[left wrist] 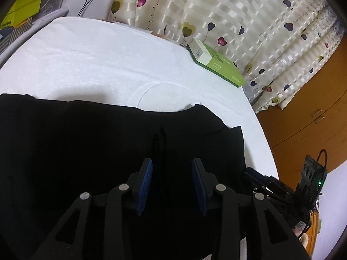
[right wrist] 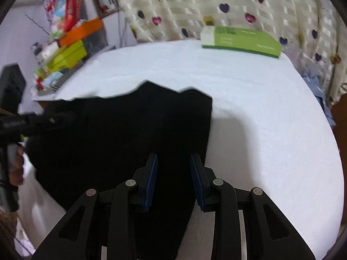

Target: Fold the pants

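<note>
Left gripper (left wrist: 172, 181) hangs over the black pants (left wrist: 108, 143), blue-padded fingers (left wrist: 145, 182) spread wide with nothing between them. Over on the other side, the right gripper (right wrist: 173, 178) is parted just as wide and equally empty, poised over the pants' (right wrist: 130, 134) right edge. The garment lies flat on the white bed sheet (right wrist: 260, 119), a broad dark slab on the near part of the bed; which end is the waistband I cannot tell, and the long axis is unclear from here. Its far edge looks uneven, with a couple of raised corners. A small upright ridge of fabric (left wrist: 160, 143) stands just ahead of the left fingers. The cloth is solid black, almost featureless. At the far side of the bed, against the heart-patterned curtain (left wrist: 238, 10), sits a green and white box (right wrist: 240, 41); its printing is too small to read.
</note>
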A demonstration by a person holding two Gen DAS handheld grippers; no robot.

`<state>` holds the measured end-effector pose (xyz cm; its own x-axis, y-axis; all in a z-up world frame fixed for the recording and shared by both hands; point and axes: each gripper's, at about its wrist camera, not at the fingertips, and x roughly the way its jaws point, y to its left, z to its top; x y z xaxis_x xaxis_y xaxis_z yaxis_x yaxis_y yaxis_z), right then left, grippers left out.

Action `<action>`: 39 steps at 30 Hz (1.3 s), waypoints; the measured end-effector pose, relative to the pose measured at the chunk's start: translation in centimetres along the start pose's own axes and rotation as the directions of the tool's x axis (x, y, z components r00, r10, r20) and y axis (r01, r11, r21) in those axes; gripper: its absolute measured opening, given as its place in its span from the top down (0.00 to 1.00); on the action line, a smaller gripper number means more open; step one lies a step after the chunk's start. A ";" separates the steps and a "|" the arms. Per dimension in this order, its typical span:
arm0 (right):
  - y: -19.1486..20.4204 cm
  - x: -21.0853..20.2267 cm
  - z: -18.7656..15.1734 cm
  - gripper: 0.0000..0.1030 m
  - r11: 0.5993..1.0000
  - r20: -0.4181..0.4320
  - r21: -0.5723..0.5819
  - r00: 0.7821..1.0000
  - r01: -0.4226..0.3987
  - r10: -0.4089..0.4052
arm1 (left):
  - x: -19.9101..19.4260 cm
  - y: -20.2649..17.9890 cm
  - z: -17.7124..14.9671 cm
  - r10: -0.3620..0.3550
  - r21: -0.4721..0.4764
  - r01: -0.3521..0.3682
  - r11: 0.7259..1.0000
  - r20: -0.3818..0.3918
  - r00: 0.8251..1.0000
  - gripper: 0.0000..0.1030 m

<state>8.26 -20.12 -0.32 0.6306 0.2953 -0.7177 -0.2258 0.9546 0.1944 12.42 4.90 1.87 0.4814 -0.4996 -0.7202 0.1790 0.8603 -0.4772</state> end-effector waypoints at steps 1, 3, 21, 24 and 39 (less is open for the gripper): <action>-0.4 -0.4 0.2 0.69 1.000 0.018 0.012 1.000 -0.016 0.016 | 0.0 -0.1 0.0 -0.001 -0.004 0.001 1.000 -0.001 1.000 0.61; -1.4 -0.5 1.3 0.69 0.999 0.050 0.041 0.999 0.002 -0.004 | 0.2 -0.2 -0.1 -0.004 -0.019 0.003 1.000 -0.009 1.000 0.61; -3.5 3.6 4.6 0.68 0.997 -0.019 0.056 0.999 0.044 -0.043 | 1.5 -1.1 -0.8 0.023 -0.018 -0.023 1.000 -0.035 0.999 0.61; -3.7 5.3 4.9 0.68 0.997 -0.061 0.045 0.997 0.056 -0.053 | 1.5 -1.2 -0.9 0.029 -0.015 -0.030 0.999 -0.033 0.999 0.61; -2.6 0.4 1.5 0.68 0.998 -0.012 0.056 1.000 0.029 -0.029 | 0.1 -1.7 -1.5 0.044 -0.009 -0.044 0.999 -0.006 0.999 0.61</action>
<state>10.20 -22.41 -0.08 0.6275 0.2674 -0.7313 -0.1656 0.9635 0.2102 10.91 3.25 1.81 0.4834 -0.4623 -0.7434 0.1503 0.8804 -0.4498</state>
